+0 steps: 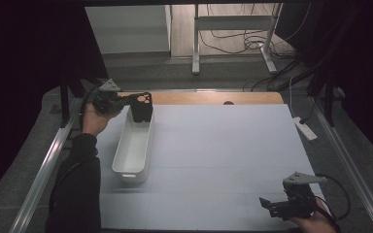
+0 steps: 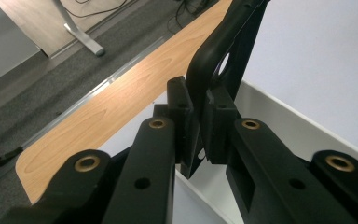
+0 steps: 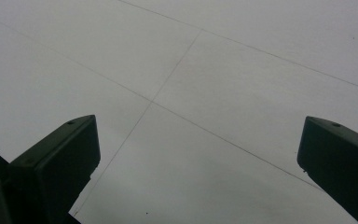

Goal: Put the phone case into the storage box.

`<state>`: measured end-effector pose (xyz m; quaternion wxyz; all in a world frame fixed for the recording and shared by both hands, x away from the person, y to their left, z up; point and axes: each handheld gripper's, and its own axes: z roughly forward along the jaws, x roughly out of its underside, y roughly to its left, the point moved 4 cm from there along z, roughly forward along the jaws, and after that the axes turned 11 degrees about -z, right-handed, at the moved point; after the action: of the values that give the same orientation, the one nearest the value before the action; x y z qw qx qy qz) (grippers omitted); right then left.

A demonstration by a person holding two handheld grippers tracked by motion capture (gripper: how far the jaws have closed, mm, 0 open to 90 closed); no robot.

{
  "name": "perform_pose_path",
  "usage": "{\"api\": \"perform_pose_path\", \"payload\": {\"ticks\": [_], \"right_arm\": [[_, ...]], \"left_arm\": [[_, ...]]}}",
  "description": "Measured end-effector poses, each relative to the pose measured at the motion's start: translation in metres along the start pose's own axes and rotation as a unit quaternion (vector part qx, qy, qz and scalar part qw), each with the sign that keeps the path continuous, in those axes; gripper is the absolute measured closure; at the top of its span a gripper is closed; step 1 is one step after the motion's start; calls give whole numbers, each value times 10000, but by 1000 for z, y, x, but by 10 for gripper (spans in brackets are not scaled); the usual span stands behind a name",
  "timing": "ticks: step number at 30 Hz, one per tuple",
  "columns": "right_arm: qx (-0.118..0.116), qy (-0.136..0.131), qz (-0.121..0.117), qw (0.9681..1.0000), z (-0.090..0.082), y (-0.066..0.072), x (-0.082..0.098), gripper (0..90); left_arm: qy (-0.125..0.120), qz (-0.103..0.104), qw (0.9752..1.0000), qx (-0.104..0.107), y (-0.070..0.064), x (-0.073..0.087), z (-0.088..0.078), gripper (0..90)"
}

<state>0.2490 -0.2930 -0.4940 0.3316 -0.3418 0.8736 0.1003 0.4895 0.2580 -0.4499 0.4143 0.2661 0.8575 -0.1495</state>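
The left claw (image 1: 126,102) sits at the far left of the counter (image 1: 223,160), which is covered by a pale grey-blue sheet with faint seam lines, a strip of light wood (image 1: 209,98) showing along its far edge. The claw's jaws are clamped together on the edge of a black plastic open-topped holder with round holes in its top face (image 1: 141,107). In the left gripper view the two black pads (image 2: 181,116) pinch the holder's thin curved rim (image 2: 207,56) from both sides. The holder hangs upright at the far end of a long, narrow white plastic bin (image 1: 133,148), its lower part reaching down inside the bin's walls; whether it touches the bin's floor cannot be told. The bin lies lengthwise, running away from the person, on the left half of the counter. The person's left hand and dark sleeve (image 1: 77,189) stretch along the left edge toward it.

The right claw (image 1: 268,204) rests at the near right corner of the counter, well apart from the bin and the holder. Its jaws stand wide apart with nothing between them: in the right gripper view the two black jaw tips (image 3: 70,149) frame bare grey sheet crossed by thin seam lines.
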Motion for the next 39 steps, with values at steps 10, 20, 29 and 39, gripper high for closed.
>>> {"api": "perform_pose_path", "payload": {"ticks": [10, 20, 29, 39], "right_arm": [[-11, 16, -12, 10000, 1, 0, 0, 0], [-36, 15, -41, 10000, 1, 1, 0, 0], [-47, 20, -45, 10000, 1, 0, 0, 0], [-53, 5, -48, 10000, 1, 1, 0, 0]], "left_arm": [[-173, 65, 9998, -69, 5, 5, 8, 825], [-228, -65, 9994, -269, 14, 7, 12, 793], [-332, -272, 9977, -523, 19, 7, 17, 750], [-391, -498, 9964, -559, 19, 8, 18, 684]]}}
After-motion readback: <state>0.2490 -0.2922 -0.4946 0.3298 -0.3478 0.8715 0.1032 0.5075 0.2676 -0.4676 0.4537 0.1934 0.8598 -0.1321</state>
